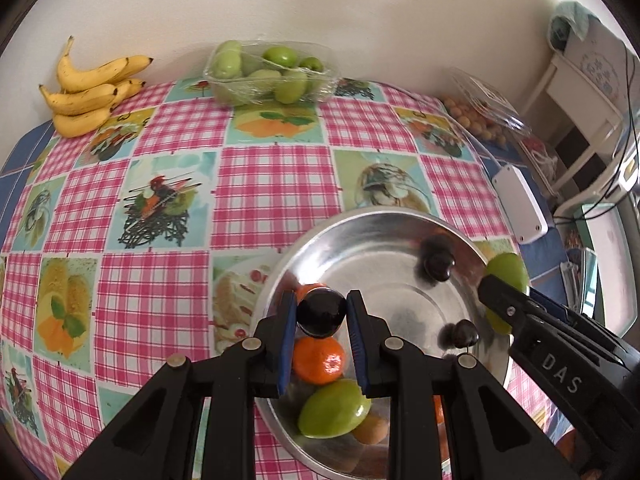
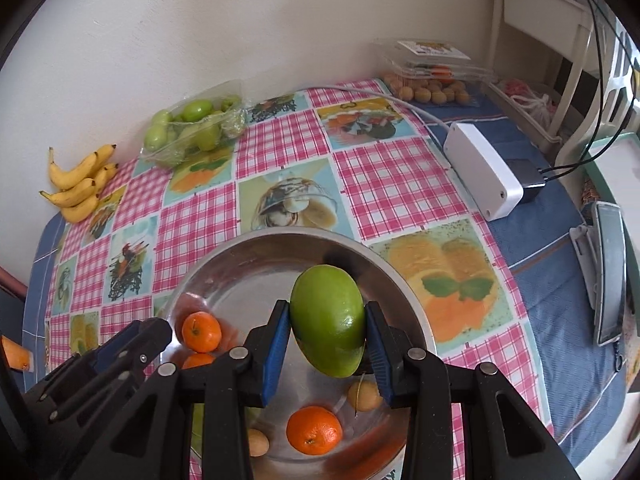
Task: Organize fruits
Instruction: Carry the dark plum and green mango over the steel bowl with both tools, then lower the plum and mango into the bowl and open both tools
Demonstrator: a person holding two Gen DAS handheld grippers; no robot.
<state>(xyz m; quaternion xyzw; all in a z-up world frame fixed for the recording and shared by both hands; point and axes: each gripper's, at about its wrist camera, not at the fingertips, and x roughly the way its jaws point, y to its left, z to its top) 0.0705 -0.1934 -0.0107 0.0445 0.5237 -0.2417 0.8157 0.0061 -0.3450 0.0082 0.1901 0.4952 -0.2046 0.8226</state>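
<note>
While both tongs hang above the steel bowl (image 2: pixel 208 280), which stands near the front edge of the table (image 2: pixel 396 184), the left tongs (image 1: pixel 321 312) are clamped on a dark round fruit (image 1: pixel 321 313) and the right tongs (image 2: pixel 327 330) are clamped on a green fruit (image 2: pixel 328 320). Risk: the green fruit is smooth and held across its middle only; a tilt may let it slip and strike the oranges (image 2: pixel 314 430) below. The dark fruit is glossy and may roll out of the pads. The two tools work close together and may collide. The bowl's near rim is cut off, and its contents under the tongs are partly hidden.
</note>
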